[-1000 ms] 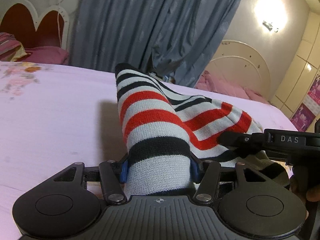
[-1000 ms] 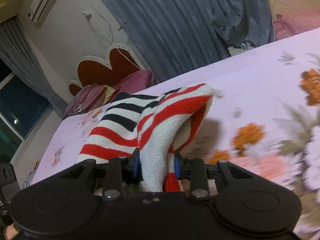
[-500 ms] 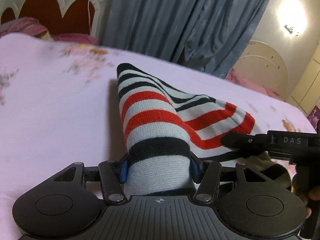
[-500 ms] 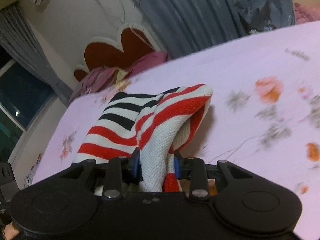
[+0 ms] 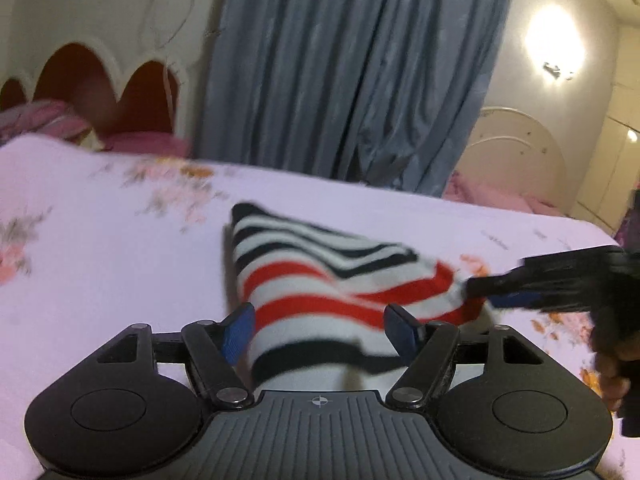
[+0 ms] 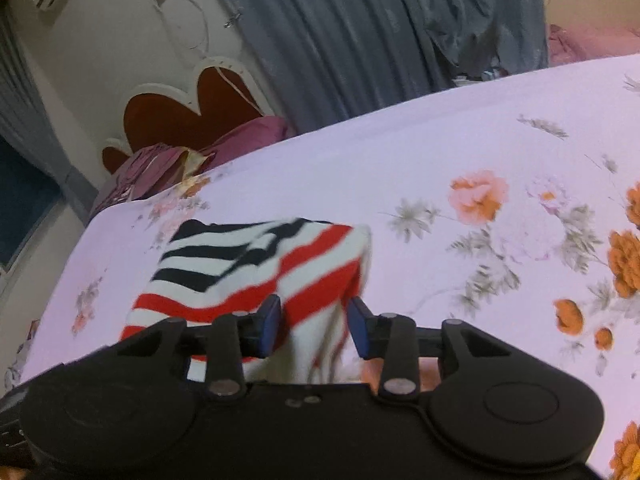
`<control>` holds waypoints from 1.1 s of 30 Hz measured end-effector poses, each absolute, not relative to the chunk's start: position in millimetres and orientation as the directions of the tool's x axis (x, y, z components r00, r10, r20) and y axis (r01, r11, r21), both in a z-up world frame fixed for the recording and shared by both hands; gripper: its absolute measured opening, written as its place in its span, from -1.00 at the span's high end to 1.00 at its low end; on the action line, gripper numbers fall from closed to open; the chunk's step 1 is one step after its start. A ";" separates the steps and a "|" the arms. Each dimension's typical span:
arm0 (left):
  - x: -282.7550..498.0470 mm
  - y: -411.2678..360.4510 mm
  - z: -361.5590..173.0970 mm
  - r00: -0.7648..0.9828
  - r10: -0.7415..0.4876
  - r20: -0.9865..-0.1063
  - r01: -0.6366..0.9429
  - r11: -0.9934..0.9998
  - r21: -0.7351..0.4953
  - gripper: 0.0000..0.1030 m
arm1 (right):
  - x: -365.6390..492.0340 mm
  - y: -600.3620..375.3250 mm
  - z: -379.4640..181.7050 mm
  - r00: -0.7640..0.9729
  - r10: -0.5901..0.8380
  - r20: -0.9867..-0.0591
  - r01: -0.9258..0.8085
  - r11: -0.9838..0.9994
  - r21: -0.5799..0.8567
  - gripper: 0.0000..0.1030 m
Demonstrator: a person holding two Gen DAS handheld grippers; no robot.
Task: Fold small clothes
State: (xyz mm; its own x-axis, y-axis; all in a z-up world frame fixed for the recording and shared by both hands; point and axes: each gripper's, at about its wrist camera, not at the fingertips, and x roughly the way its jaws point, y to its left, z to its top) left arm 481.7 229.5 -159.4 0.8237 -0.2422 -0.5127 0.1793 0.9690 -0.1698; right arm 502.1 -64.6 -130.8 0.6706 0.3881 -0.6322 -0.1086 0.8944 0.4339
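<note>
A small knitted garment (image 5: 320, 280) with red, black and white stripes lies folded on the floral bed sheet (image 5: 100, 260). My left gripper (image 5: 320, 330) is open, its blue pads (image 5: 239, 332) standing apart on either side of the garment's near edge. My right gripper (image 6: 314, 326) is open too, with its pads (image 6: 269, 326) astride the garment (image 6: 256, 268) near its right corner. In the left wrist view the right gripper (image 5: 500, 286) shows at the garment's right end.
The pale pink sheet (image 6: 500, 152) with orange flowers covers the bed. A red heart-shaped headboard (image 5: 100, 80) and pink pillows (image 6: 160, 168) lie at the far end. Grey-blue curtains (image 5: 352, 60) hang behind the bed.
Both grippers have opened and let go of the striped garment. The garment has dropped lower and flatter onto the sheet.
</note>
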 end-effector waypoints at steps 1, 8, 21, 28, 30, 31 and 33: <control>485.7 226.2 -159.5 0.820 -0.249 -0.515 0.188 0.968 -0.168 -0.38 | 507.0 -62.0 -134.4 0.652 0.394 -0.648 -0.100 0.891 0.442 0.21; 501.8 213.6 -178.0 0.810 -0.202 -0.550 0.165 0.979 -0.117 -0.38 | 518.8 -29.5 -138.2 0.693 0.331 -0.641 -0.130 0.931 0.340 0.57; 496.2 215.6 -180.7 0.798 -0.198 -0.569 0.176 0.980 -0.094 -0.38 | 505.3 -44.0 -132.4 0.719 0.255 -0.647 -0.072 0.953 0.296 0.51; 477.6 217.0 -172.9 0.793 -0.203 -0.575 0.199 0.977 -0.071 -0.38 | 459.4 -30.7 -107.3 0.761 0.272 -0.589 -0.157 0.958 0.240 0.51; 477.5 214.6 -177.5 0.783 -0.184 -0.595 0.199 0.979 -0.042 -0.38 | 450.2 -21.4 -109.5 0.755 0.271 -0.597 -0.184 0.962 0.203 0.51; 477.6 215.0 -178.8 0.780 -0.182 -0.599 0.197 0.980 -0.042 -0.38 | 447.8 -16.4 -113.2 0.748 0.263 -0.609 -0.190 0.964 0.184 0.52; 478.5 215.9 -178.2 0.774 -0.181 -0.606 0.194 0.980 -0.045 -0.38 | 446.4 -11.3 -122.7 0.733 0.233 -0.639 -0.170 0.972 0.159 0.51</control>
